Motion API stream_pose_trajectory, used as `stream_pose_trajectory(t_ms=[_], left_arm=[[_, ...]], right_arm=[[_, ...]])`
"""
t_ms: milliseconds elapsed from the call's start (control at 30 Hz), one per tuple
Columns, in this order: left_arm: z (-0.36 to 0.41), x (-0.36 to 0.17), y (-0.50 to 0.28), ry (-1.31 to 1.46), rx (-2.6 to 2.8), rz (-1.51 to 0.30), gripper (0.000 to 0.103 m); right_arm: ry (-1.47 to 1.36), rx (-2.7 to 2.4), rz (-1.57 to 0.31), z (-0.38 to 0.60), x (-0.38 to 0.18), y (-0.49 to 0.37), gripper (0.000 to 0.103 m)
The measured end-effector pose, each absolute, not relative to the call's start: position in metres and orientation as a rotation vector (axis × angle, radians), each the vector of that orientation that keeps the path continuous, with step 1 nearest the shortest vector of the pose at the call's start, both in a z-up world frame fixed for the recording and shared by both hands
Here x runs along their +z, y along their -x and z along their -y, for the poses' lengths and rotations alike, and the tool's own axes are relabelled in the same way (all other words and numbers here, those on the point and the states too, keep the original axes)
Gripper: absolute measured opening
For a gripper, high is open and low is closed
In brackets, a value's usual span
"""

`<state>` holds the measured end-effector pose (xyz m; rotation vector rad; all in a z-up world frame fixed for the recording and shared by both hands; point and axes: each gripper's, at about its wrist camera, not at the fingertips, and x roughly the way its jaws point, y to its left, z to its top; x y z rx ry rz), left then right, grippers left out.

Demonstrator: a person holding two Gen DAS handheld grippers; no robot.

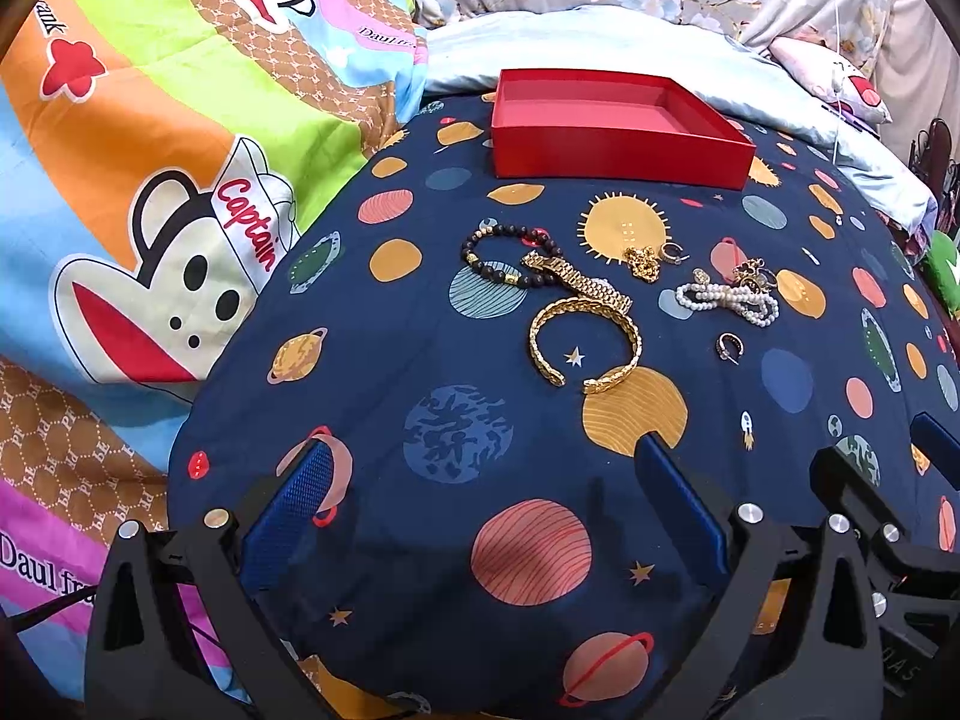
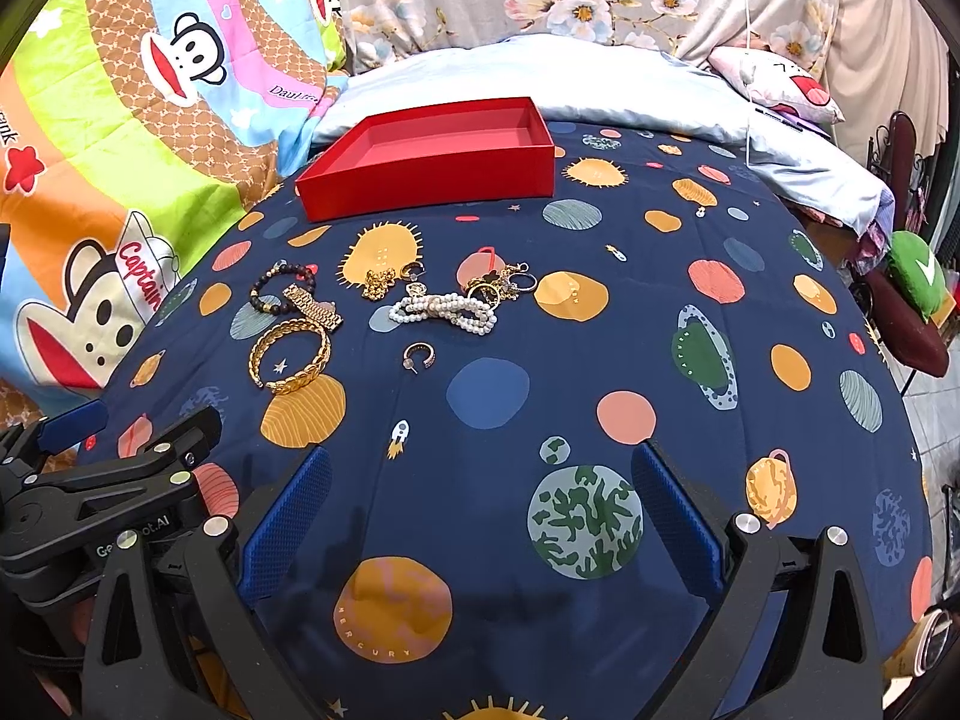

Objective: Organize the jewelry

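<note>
An open, empty red box sits at the far side of the navy planet-print cloth. In front of it lie a gold cuff bangle, a gold watch band, a black bead bracelet, a pearl strand, a gold chain clump and a small hoop earring. My left gripper is open and empty, short of the bangle. My right gripper is open and empty, nearer than the earring.
A colourful monkey-print quilt lies at the left, a pale blue pillow behind the box. More small rings and charms lie by the pearls. The bed edge drops off at the right, by a green cushion.
</note>
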<state>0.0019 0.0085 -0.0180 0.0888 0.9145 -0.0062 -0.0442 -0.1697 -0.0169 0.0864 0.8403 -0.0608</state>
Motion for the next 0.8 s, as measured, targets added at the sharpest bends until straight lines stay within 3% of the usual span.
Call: stream_pose_trajectory(t_ms=[600, 800], left_arm=[[-0.02, -0.024, -0.016, -0.041, -0.024, -0.935, 0.098], [-0.034, -0.029, -0.033, 0.017, 0.003, -0.943, 0.098]], right_arm=[[-0.076, -0.041, -0.813, 0.177, -0.018, 0.027, 0.098], [-0.113, 0.003, -0.853, 0.187, -0.026, -0.004, 0.076]])
